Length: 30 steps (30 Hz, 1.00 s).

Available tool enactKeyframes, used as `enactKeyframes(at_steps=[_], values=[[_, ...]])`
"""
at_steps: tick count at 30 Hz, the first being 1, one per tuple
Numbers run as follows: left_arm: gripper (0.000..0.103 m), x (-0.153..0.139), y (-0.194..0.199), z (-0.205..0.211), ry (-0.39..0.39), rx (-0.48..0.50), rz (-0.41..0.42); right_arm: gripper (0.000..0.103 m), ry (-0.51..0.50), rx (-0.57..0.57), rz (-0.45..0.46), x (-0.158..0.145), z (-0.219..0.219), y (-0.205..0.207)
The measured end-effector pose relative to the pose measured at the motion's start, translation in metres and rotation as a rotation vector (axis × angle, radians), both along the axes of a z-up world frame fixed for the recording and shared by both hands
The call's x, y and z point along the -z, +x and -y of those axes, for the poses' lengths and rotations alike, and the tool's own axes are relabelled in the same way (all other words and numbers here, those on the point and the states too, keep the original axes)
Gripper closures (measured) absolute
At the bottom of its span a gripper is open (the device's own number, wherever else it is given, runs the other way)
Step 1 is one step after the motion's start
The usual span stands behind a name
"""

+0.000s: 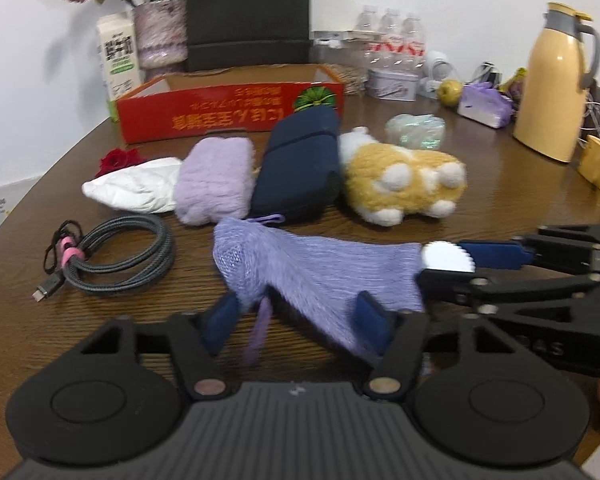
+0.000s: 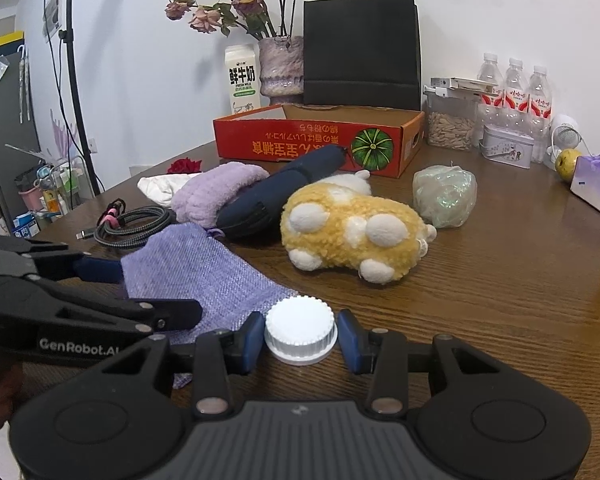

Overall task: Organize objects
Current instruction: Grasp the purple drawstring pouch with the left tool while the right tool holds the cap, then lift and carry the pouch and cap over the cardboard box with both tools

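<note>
Brown wooden desk [image 2: 500, 300], lilac mesh pouch [image 1: 320, 264] lying flat near its front edge, left gripper [image 1: 296, 312] fingers half apart, straddling the pouch's near corner, contact unclear, right gripper [image 2: 300, 334] fingers clamped on white ribbed cap [image 2: 300, 330] beside the pouch.

Bare table [image 2: 520, 300] right of the plush toy [image 2: 352, 232] — cable [image 1: 116, 256], pouches and red box [image 2: 320, 140] crowd the left.

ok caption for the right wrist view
Right hand-held gripper grips a white ribbed cap beside a purple mesh pouch on the table.
</note>
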<state>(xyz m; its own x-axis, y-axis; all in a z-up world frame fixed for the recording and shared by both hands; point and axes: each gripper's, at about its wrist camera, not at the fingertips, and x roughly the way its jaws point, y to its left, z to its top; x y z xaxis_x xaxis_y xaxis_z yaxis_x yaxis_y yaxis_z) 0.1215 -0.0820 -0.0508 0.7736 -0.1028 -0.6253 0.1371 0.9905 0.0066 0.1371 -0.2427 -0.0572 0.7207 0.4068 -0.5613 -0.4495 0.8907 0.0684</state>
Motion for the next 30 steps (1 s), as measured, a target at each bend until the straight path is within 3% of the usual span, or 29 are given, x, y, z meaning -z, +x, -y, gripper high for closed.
enactKeyframes(at_steps=[6,9,30], values=[[0.088,-0.001,-0.008,0.004,-0.033,0.059,0.002,0.064,0.003,0.003,0.003,0.000,-0.002,-0.003],[0.094,-0.002,-0.011,0.000,-0.056,0.066,-0.003,0.064,0.007,0.006,0.002,-0.001,-0.003,-0.005],[0.097,-0.027,-0.046,-0.032,-0.108,0.055,0.082,0.064,0.002,0.036,0.049,-0.017,-0.020,-0.034]])
